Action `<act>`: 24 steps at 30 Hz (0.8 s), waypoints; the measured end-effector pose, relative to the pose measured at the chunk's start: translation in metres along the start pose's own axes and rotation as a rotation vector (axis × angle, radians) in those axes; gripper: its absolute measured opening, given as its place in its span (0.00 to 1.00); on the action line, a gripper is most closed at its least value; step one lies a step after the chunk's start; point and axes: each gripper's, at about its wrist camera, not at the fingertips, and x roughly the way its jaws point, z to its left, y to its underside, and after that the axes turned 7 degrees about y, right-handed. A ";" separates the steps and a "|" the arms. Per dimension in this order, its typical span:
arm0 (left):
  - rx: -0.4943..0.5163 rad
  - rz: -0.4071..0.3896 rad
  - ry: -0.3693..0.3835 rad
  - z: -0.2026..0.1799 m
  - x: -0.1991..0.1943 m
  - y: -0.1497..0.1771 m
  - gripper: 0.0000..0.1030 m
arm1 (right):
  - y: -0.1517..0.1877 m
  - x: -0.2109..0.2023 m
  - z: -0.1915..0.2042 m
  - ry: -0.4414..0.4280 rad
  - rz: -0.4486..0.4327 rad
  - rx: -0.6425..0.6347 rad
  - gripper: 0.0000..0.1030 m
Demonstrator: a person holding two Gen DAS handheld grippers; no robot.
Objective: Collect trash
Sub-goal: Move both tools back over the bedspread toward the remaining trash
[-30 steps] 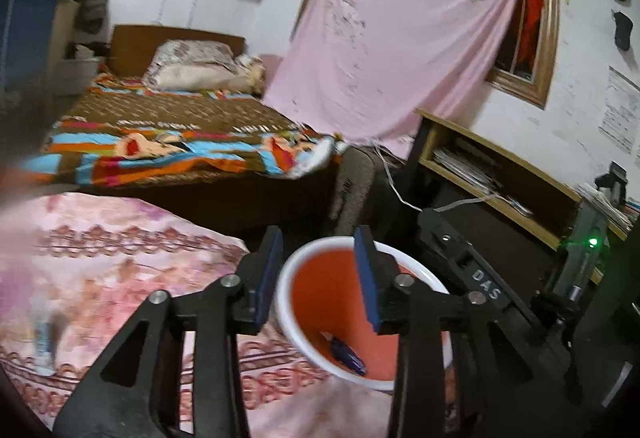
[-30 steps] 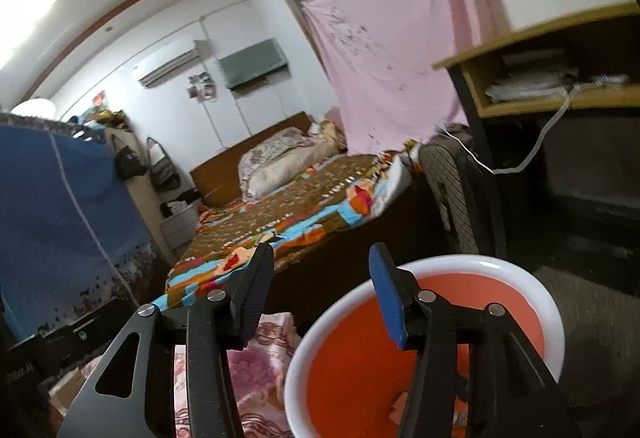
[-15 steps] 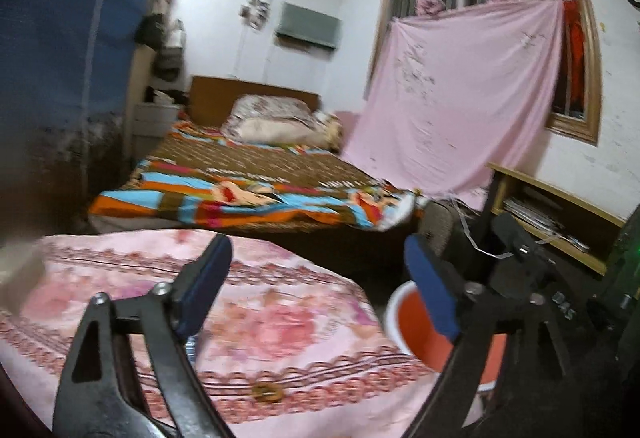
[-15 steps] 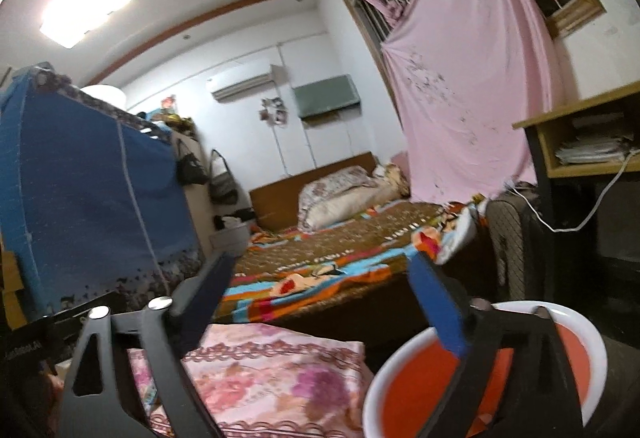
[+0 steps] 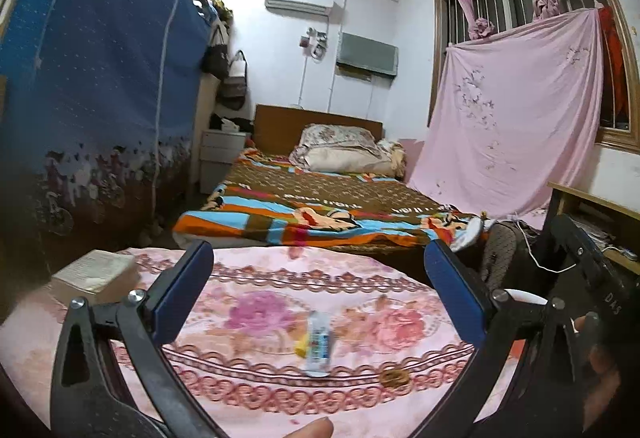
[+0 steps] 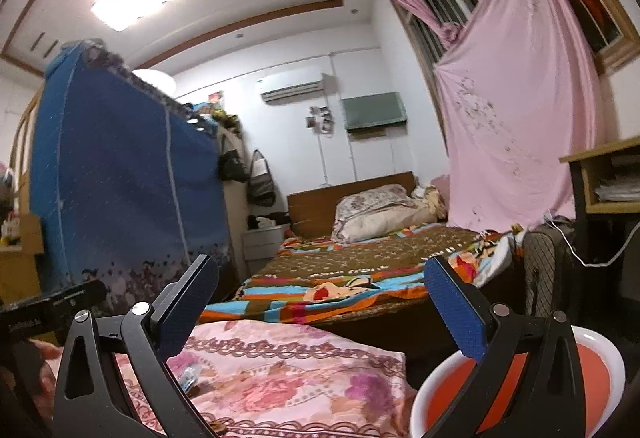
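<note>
1. I have both tools over the bench (image 5: 248,394), which is covered in a pink flowered cloth, and both point out across it toward the bed (image 5: 320,206) beyond
2. The left gripper (image 5: 316,298) has its jaws opening, now near their widest, and nothing sits between the blue pads; it holds nothing
3. The right gripper (image 6: 320,312) has its jaws spread wide as well, empty, with only the bed and the cloth showing through the gap
4. Trash left to collect: a small white and blue wrapper (image 5: 319,348) lies flat on the cloth with a yellow scrap (image 5: 301,347) touching its left side, and a little brown round bit (image 5: 394,378) sits near the front edge to its right
5. The wrapper lies right in line with the left jaws, just ahead of them, so I judge it the next pick
6. The white bin (image 6: 516,390) with the red inside stands off the right end of the bench, below the right gripper; from here I cannot see what it already holds
7. A book (image 5: 96,274) rests at the far left corner of the bench; I take it as not trash
8. My reading: the task is partway along, with at least three pieces to carry over to the bin
</note>
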 end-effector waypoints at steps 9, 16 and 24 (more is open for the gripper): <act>0.074 -0.036 -0.049 0.014 -0.020 0.005 0.89 | 0.011 -0.001 0.040 -0.087 0.017 -0.109 1.00; 0.046 0.083 -0.042 0.034 -0.007 0.014 0.89 | 0.022 0.014 0.055 -0.130 0.127 -0.176 1.00; 0.014 0.254 -0.015 0.041 0.017 0.033 0.89 | 0.042 0.049 0.050 -0.119 0.403 -0.181 1.00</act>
